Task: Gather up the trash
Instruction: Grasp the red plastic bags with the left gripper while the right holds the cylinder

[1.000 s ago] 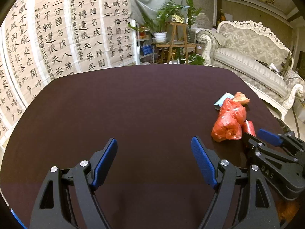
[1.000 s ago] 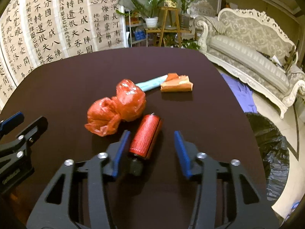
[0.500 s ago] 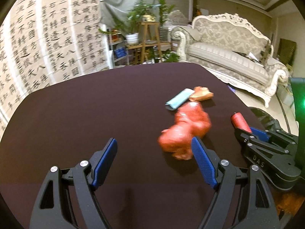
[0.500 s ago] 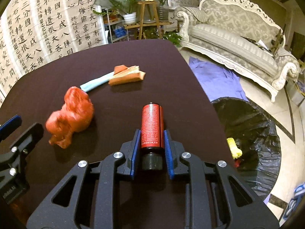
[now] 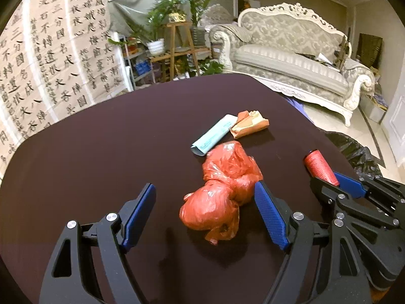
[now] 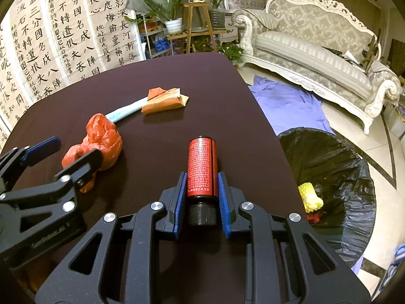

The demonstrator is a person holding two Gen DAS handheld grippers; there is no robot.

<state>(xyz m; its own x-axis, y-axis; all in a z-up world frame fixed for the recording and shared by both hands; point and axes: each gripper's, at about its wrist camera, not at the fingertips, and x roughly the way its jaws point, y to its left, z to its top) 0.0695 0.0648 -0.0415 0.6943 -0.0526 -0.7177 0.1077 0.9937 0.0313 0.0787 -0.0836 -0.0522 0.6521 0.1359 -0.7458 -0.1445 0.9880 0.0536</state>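
My right gripper [image 6: 202,186] is shut on a red bottle [image 6: 202,167] with a black cap, held over the dark table; the bottle also shows in the left wrist view [image 5: 320,166]. My left gripper [image 5: 205,205] is open, its jaws on either side of a crumpled red plastic bag [image 5: 222,190], also seen in the right wrist view [image 6: 98,144]. A light blue packet [image 5: 215,135] and an orange wrapper [image 5: 250,125] lie beyond the bag.
A bin lined with a black bag [image 6: 326,174] stands on the floor right of the dark table [image 6: 162,76], with a yellow corn cob [image 6: 310,197] inside. A purple cloth [image 6: 288,103] lies on the floor. A white sofa [image 6: 316,48] stands behind.
My right gripper closed on the red bottle and swung it right, toward the table edge by the bin. My left gripper moved right until its open jaws flank the red bag.
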